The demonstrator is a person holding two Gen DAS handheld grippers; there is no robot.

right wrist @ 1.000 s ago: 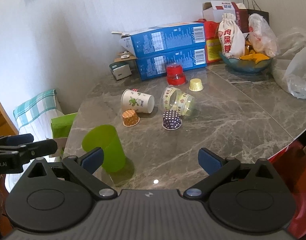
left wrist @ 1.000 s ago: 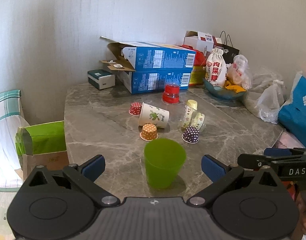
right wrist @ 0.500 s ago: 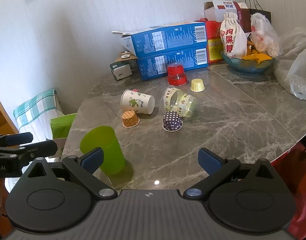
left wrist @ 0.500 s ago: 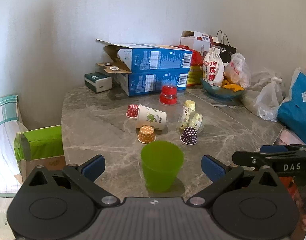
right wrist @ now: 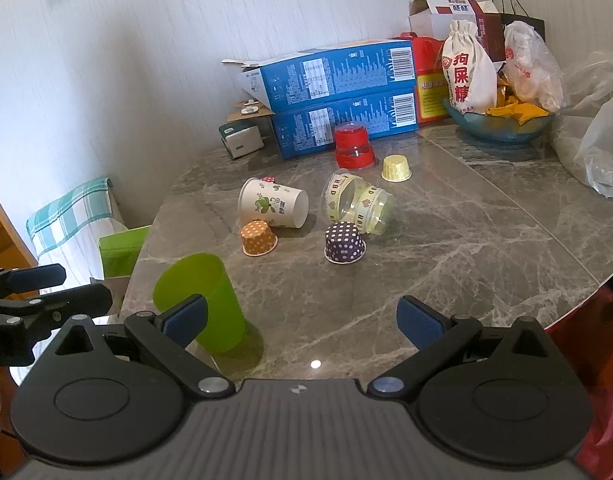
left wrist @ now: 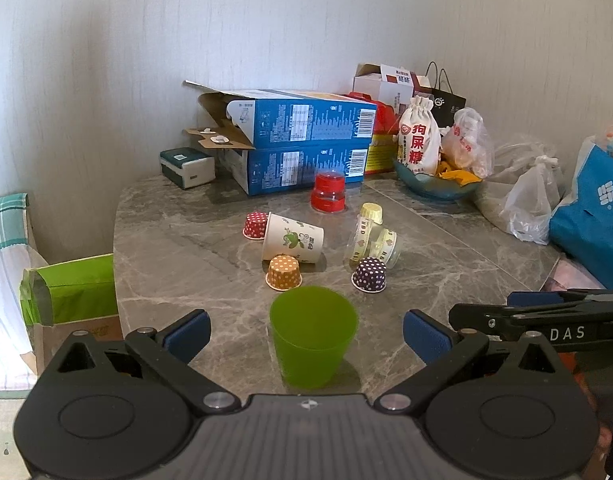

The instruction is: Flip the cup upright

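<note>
Since a second before, the left gripper point(left wrist: 305, 332) had drawn back a little from the translucent green plastic cup point(left wrist: 312, 340), so the table's clutter sat slightly farther off in its view; the cup itself had not shifted. That cup stood upright, mouth up, on the grey marble-patterned table point(left wrist: 186, 264), near the front-left edge, between the left gripper's blue-padded fingers point(left wrist: 186, 334) but touching neither. Its jaws stood wide apart, holding nothing. The right gripper point(right wrist: 302, 322) hung just beside it on the right, jaws likewise spread and empty, with the green cup point(right wrist: 202, 304) partly behind its left finger pad in that view.

Beyond the green cup sat an orange polka-dot paper baking cup point(left wrist: 283, 273) and a purple polka-dot paper baking cup point(left wrist: 370, 275), both upside down and apart from each other. Just behind the orange one, a white paper cup printed with green leaves point(left wrist: 293, 242) lay on its side, and a red polka-dot baking cup point(left wrist: 255, 225) sat inverted at its base end. To the right, a clear plastic cup with yellow lettered bands point(right wrist: 358, 204) lay tipped over, with a pale yellow baking cup point(right wrist: 396, 168) behind it. Farther back stood a red plastic lidded container point(left wrist: 327, 196), then two stacked blue cardboard boxes point(left wrist: 306, 140) against the wall, with a white cloth drawstring bag printed in red characters point(left wrist: 420, 142) in a blue bowl point(left wrist: 430, 188) to their right.
</note>
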